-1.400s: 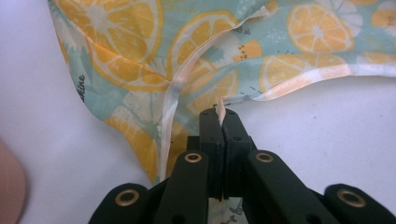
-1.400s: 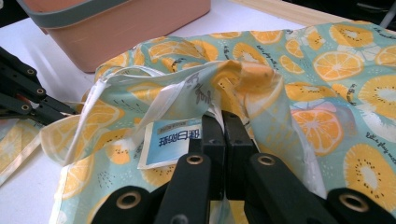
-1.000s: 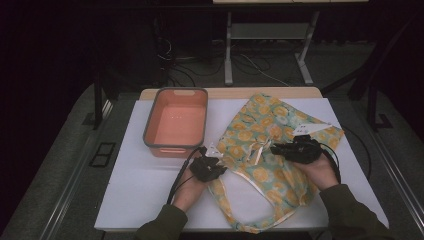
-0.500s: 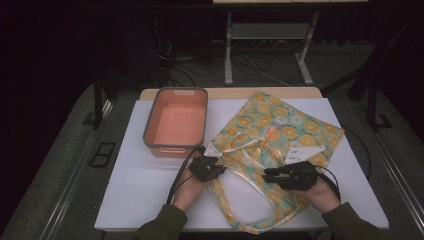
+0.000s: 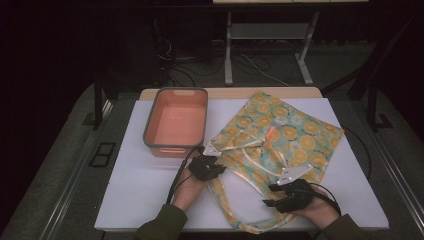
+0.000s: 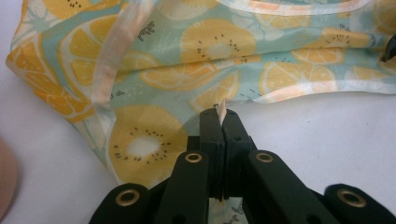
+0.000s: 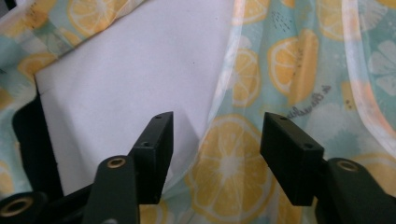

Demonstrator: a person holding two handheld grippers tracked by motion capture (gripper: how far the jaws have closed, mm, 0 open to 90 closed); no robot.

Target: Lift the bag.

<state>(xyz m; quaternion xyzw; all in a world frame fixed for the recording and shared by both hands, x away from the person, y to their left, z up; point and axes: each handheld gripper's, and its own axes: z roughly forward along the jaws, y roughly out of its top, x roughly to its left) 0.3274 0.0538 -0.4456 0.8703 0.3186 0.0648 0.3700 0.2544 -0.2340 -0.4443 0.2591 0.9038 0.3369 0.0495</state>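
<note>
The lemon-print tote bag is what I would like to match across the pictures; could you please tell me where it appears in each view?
High view: the lemon-print tote bag lies right of centre on the white table, beside the orange bin.
Left gripper view: it covers the upper half, its edge pinched by the left gripper.
Right gripper view: it spans the right side, under the open right gripper.
Shared landmark: the white table.

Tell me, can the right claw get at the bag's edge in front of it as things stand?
Probably yes. The right claw stands open with the lemon-print bag edge between its jaws, pads not pressing. Its jaws have just been opening. Nothing blocks it.
</note>
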